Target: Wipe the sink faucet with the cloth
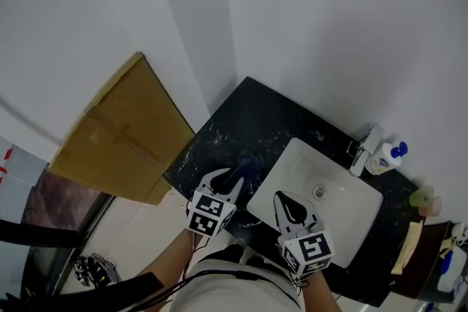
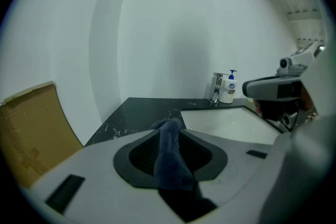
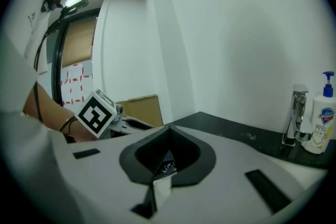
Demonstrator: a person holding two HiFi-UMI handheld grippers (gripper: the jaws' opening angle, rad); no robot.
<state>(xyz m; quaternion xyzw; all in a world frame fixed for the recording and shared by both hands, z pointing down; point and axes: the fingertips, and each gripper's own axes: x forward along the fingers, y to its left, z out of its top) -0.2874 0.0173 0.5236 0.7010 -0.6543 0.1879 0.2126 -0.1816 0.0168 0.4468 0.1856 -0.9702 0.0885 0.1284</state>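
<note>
left gripper view shows the left gripper point(image 2: 169, 131) clenched on the dark blue cloth point(image 2: 170, 157), which stands up between its jaws. the upright faucet point(image 2: 217, 86) lies ahead toward the right of the frame, across the sink point(image 2: 231, 123). in the head view this gripper tilts down over the black table point(image 1: 248, 120). the right gripper point(image 1: 282, 199), closed and empty, sits nearer the faucet.

Soap bottle point(image 1: 382, 159) beside faucet point(image 1: 360, 150), behind sink point(image 1: 292, 161)
</note>
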